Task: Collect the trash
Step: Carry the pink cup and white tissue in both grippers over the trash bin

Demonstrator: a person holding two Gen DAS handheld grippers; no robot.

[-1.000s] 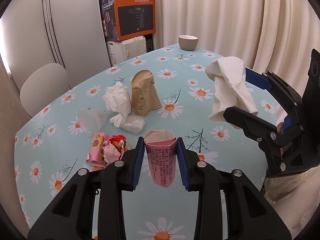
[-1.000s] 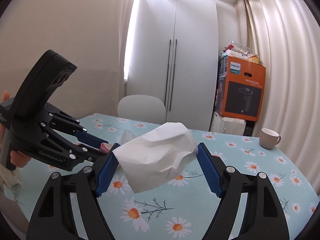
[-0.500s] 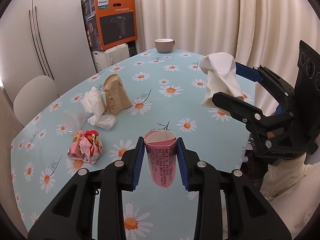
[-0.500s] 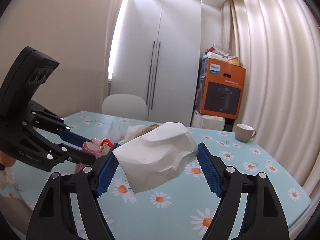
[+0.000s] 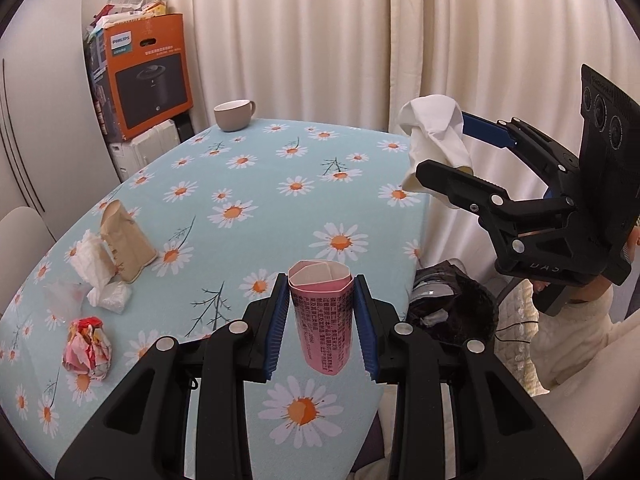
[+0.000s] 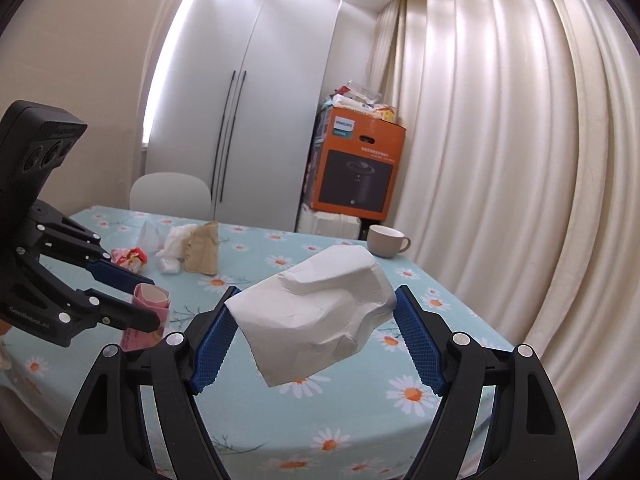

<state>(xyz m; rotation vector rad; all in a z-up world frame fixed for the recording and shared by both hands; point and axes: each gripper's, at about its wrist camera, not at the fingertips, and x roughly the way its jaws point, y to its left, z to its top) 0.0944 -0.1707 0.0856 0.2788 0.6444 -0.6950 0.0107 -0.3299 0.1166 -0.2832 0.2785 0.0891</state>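
Observation:
My left gripper (image 5: 321,304) is shut on a pink paper carton (image 5: 322,316) and holds it above the near right edge of the daisy tablecloth (image 5: 256,184). My right gripper (image 6: 316,328) is shut on a crumpled white paper bag (image 6: 320,316), held in the air past the table's right edge; it also shows in the left wrist view (image 5: 434,140). A black-lined trash bin (image 5: 452,308) stands on the floor just right of the table, below both grippers. On the table's left lie a brown paper bag (image 5: 124,240), white tissue (image 5: 94,264), a clear plastic cup (image 5: 64,296) and a red-pink crumpled wrapper (image 5: 86,348).
A grey-beige mug (image 5: 234,114) stands at the table's far edge. An orange Philips box (image 5: 144,72) sits on a white appliance behind the table. Cream curtains (image 5: 360,40) hang at the back and right. A white chair (image 6: 170,192) and white wardrobe stand beyond the table's left side.
Both grippers have swung to the right with their loads, away from the trash pile. The table's right edge and the trash bin have come into the left wrist view.

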